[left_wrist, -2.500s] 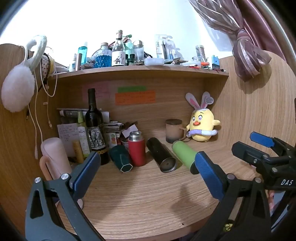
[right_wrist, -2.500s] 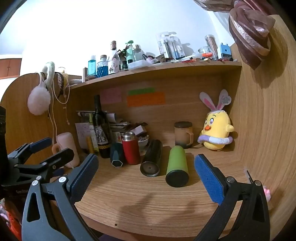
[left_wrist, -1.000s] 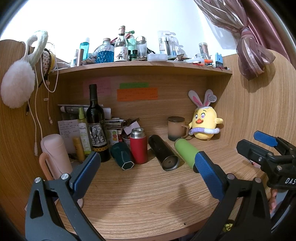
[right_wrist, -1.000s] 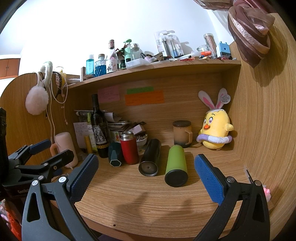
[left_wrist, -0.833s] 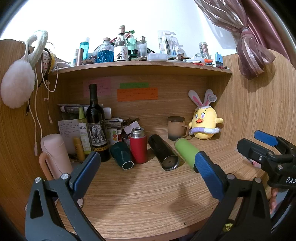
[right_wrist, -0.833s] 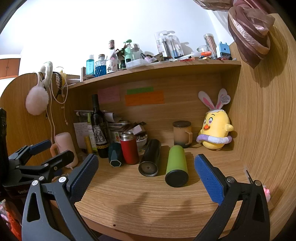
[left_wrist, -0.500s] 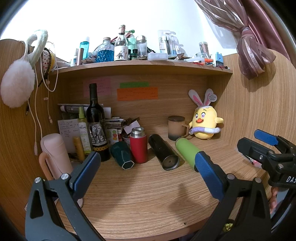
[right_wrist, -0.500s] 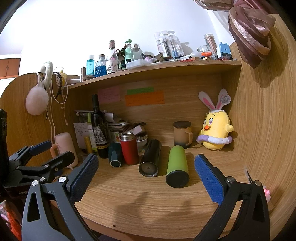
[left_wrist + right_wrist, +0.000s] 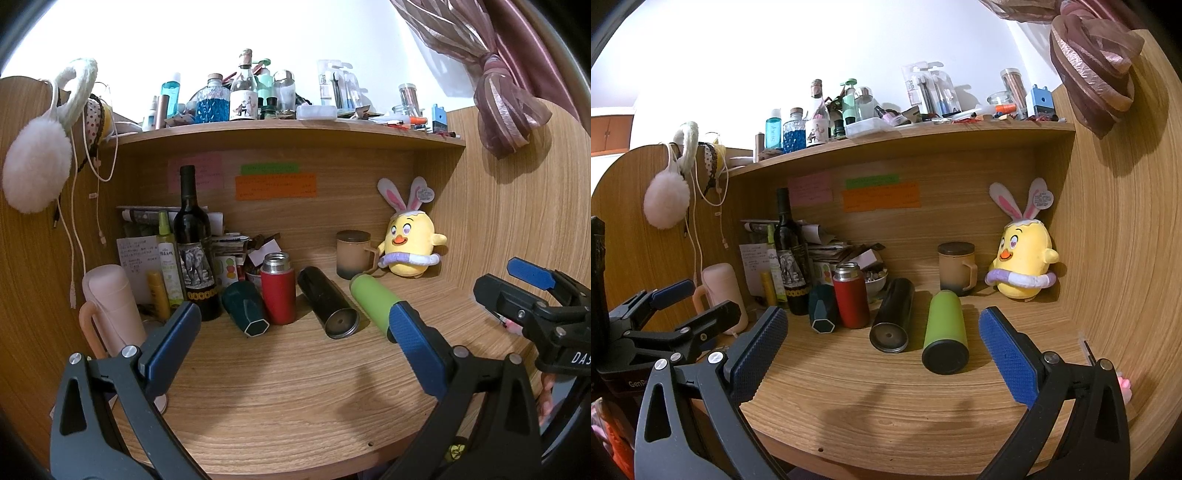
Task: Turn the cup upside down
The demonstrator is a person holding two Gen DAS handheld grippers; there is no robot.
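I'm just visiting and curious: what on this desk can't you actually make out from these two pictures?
- Sticky notes: writing too small, both views.
- Green tumbler: near end hidden by the left gripper finger, left view.
- Pink cup: partly behind the left gripper, right view.
- Small bowl: mostly behind the red flask.
- Pink object: cut off behind the right gripper arm.

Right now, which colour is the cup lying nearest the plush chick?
Lime green cup with a black end; right wrist view shows it best.

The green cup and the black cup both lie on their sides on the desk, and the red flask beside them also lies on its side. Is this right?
Not quite. The red flask stands upright, as the right wrist view shows. The green cup and black cup do lie on their sides on the desk.
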